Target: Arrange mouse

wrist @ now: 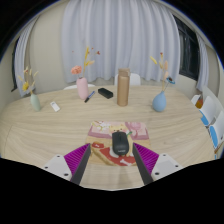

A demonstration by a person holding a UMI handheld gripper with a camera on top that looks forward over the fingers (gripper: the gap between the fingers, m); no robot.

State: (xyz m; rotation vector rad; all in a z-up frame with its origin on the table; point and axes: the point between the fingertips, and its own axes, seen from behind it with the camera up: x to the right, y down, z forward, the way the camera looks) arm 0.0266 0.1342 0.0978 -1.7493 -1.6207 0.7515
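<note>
A black mouse lies on a pink patterned mouse mat on the pale wooden table. My gripper is open, low over the table's near side. The mouse rests on the mat between the fingertips, with a gap on each side. The left magenta pad and the right magenta pad stand wide apart. The mat's near edge lies between the fingers.
Beyond the mat stand a brown cylinder, a pink vase with flowers, a blue vase and a small green vase. A black object lies by the cylinder. White and blue items sit at the right.
</note>
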